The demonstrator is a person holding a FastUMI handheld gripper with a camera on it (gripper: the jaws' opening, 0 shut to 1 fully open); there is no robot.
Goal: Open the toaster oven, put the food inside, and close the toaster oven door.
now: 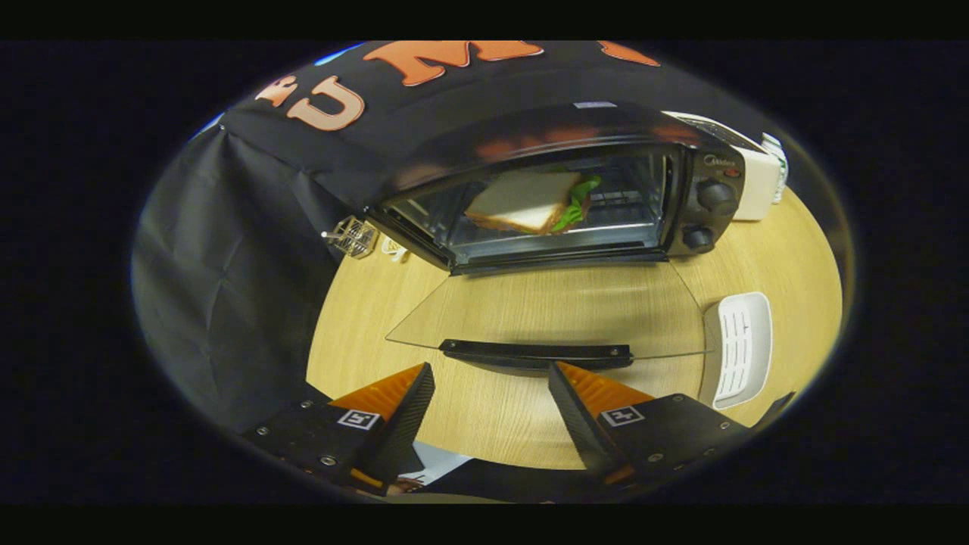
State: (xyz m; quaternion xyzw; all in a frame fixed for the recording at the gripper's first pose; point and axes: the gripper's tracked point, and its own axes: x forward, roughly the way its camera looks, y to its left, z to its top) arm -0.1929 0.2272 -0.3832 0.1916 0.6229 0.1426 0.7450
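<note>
The tool [490, 378] was released, its two fingers spread wide apart with nothing between them but bare wood of the desk [492, 424]. At twelve o'clock, just ahead of the fingertips, lay the dark door handle [536, 353], apart from both fingers and touching neither. The handle ran along the near edge of the glass door [553, 306], which was folded all the way down and lay flat, close over the desk, the wood grain showing through it. Beyond the door, still at twelve o'clock, stood the toaster oven [560, 189] with its cavity open toward the tool. Inside it, on the rack, rested the sandwich [530, 200], white bread tilted slightly, with a green leaf [579, 198] sticking out at its three o'clock side. Two round knobs [715, 195] sat one above the other on the oven's panel, at three o'clock from the cavity. A white tray [746, 344] lay on the desk at two o'clock from the tool, just beside the door's corner. A small wire basket [354, 236] stood at nine o'clock from the oven, against the dark cloth. A white appliance [757, 178] stood behind the oven at its three o'clock side.
</note>
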